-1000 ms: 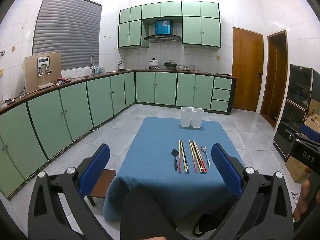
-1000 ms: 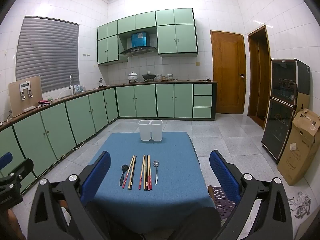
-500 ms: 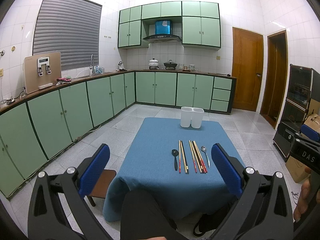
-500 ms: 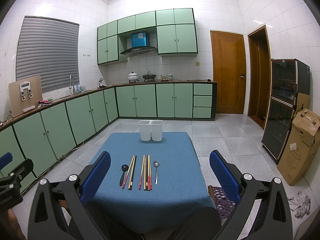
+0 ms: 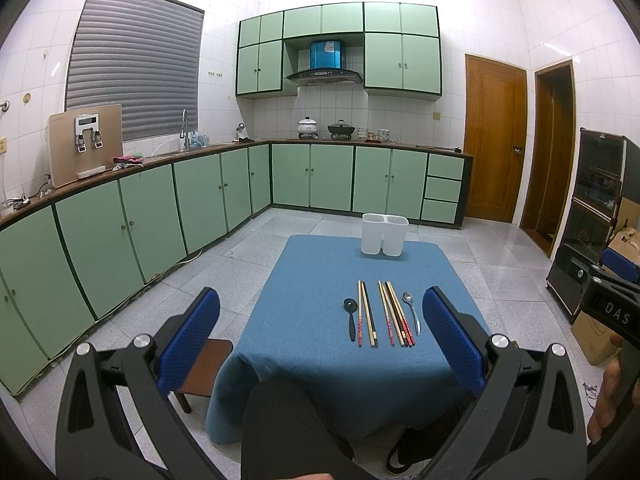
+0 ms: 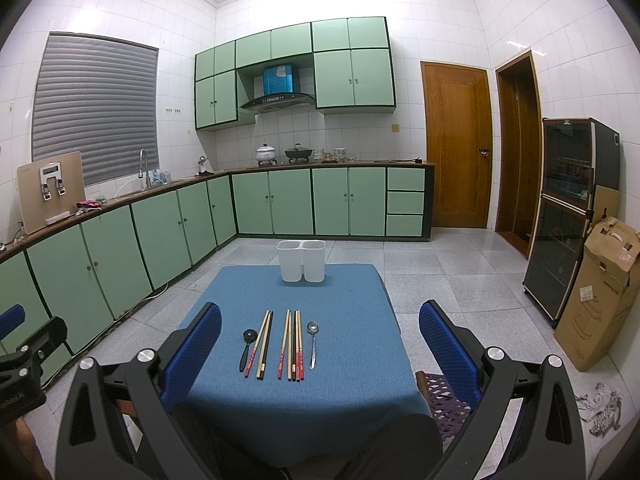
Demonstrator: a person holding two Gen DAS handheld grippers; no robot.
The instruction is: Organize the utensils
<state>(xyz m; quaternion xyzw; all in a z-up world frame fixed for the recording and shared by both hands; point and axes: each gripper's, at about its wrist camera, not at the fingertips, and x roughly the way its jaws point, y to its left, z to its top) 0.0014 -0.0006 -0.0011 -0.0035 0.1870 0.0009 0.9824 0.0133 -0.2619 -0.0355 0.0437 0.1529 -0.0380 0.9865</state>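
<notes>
On the blue-clothed table (image 5: 320, 264) (image 6: 352, 288) lies a row of utensils: a black spoon (image 5: 351, 316) (image 6: 247, 342), several chopsticks (image 5: 386, 312) (image 6: 280, 344) and a metal spoon (image 5: 412, 310) (image 6: 312, 340). A white two-compartment holder (image 5: 384, 234) (image 6: 302, 260) stands empty at the table's far edge. My left gripper (image 5: 320, 328) is open and empty, held back from the table's near edge. My right gripper (image 6: 320, 336) is open and empty, likewise short of the table.
A wooden stool (image 5: 204, 368) stands at the table's left, a patterned stool (image 6: 448, 396) at its right. Green cabinets (image 5: 160, 216) line the left and back walls. A dark cabinet (image 6: 568, 216) and a cardboard box (image 6: 600, 292) stand at the right.
</notes>
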